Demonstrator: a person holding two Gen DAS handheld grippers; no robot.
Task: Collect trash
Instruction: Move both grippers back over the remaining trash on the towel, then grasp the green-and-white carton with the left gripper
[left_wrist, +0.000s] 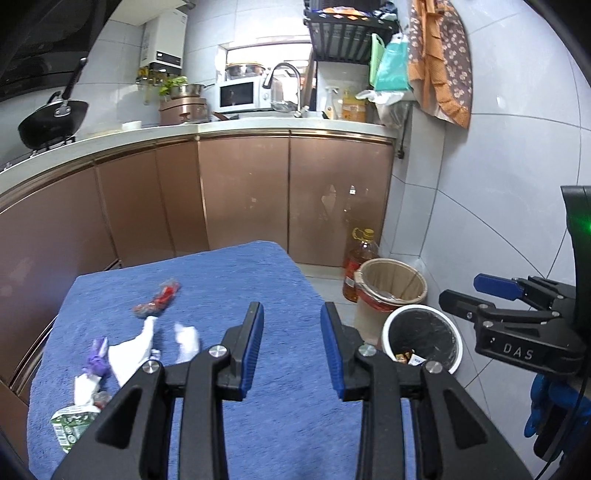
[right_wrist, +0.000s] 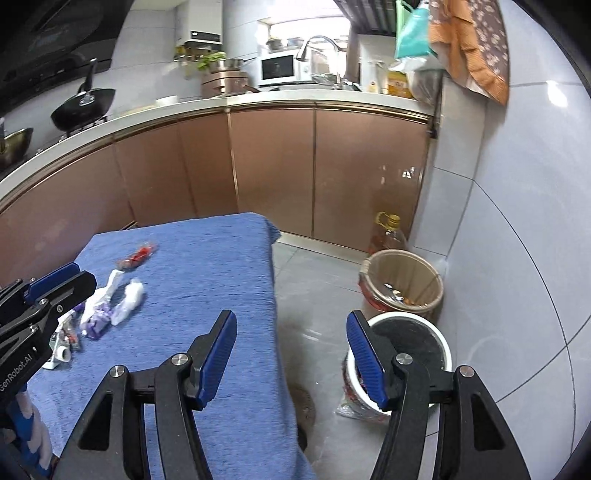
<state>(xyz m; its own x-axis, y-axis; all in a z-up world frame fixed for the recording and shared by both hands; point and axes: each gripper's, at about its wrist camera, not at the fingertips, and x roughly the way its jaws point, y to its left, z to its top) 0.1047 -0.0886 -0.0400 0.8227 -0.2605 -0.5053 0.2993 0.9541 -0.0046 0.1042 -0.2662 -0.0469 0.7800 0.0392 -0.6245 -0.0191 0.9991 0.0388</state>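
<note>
The left gripper, black with blue ribbed pads, hovers over the blue terry-cloth table cover with its jaws spread moderately apart and nothing between them. The right gripper, of the same build, is spread wider, one finger over the cover's edge and the other over the white-rimmed round bin with a black liner standing on the grey tiled floor; it also grips nothing.

The trash lies scattered on the left part of the cover: a red crumpled plastic wrapper farthest away, then a white crumpled tissue and a smaller white paper wad just beside it, a purple foil wrapper, and a green-and-white printed carton scrap nearest the camera. A few small wrappers already sit at the bottom of the white-rimmed bin in the left wrist view, partly covered by the gripper's finger. Behind that bin stands a tan basket-like bin with a red band, with small bits inside that are too small to identify, and next to it a yellow-capped bottle of cooking oil against the copper-coloured cabinet doors.

The carton scrap is half hidden by the left gripper's linkage, and the scraps around it blur together.
</note>
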